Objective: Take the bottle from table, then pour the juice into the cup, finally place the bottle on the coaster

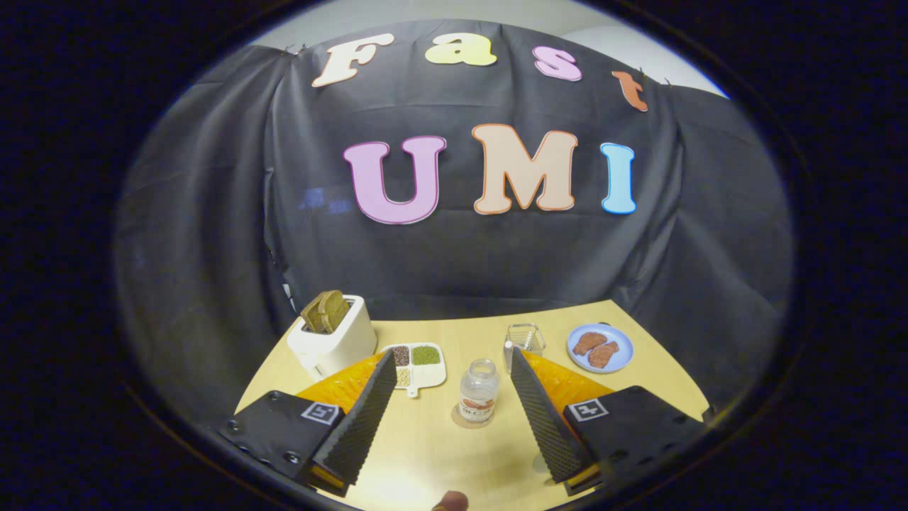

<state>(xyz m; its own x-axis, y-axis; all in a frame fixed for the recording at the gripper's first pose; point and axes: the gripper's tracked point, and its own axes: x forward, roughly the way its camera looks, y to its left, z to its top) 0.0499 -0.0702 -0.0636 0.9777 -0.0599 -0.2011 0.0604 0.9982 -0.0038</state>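
From the gripper view, the gripper (454, 362) is spread wide with nothing between its fingers. The bottle (478, 391) stands upright on the coaster (472, 419), between the fingers and touching neither; its orange label is too small to read. The clear cup (525, 341) sits just beyond the right finger, which hides its lower part. Farther back on the table (425, 454) are a white toaster (333, 337) with bread, a divided tray (420, 363) of grains, and a blue plate (600, 348).

Claw-mounted fisheye looks forward over table (440, 454)
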